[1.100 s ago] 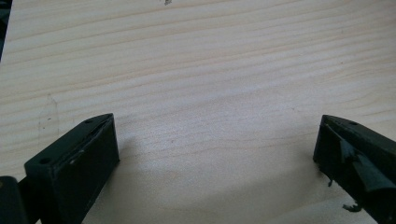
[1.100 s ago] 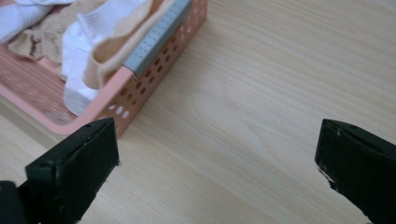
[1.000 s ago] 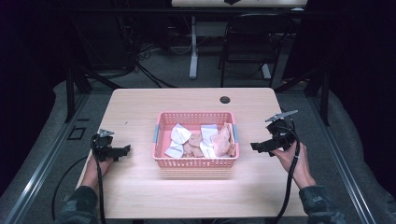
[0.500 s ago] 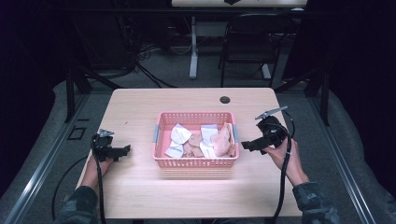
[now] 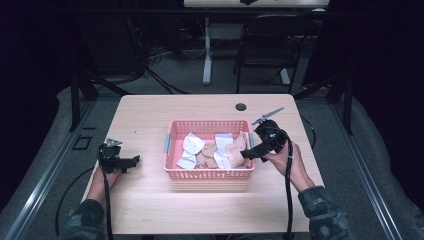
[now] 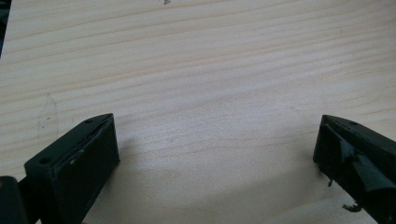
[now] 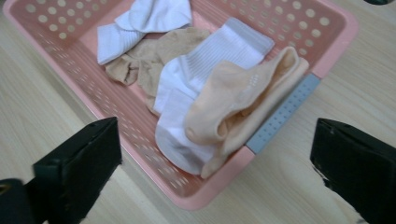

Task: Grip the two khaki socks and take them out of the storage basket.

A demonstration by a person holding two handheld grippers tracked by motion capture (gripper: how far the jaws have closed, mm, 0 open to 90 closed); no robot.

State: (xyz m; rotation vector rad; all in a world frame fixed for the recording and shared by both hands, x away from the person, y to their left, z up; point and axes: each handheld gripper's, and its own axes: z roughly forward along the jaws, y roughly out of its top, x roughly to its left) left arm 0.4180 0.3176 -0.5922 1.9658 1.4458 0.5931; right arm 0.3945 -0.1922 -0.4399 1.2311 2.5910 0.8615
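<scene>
- Moved in from the right since a second ago: right gripper (image 5: 248,151), jaws spread wide, now over the right rim of the pink perforated plastic basket (image 5: 207,174).
- Nearest below: peach sock (image 7: 243,100), draped on that rim, beside white socks (image 7: 205,70).
- Far left on the pale wooden table (image 5: 150,210): left gripper (image 5: 131,162), jaws wide apart, holding nothing.

The right gripper (image 7: 215,168), jaws wide apart, hangs over the pink basket's (image 7: 327,46) corner, above a peach sock (image 7: 243,100) lying on white socks (image 7: 201,74).
</scene>
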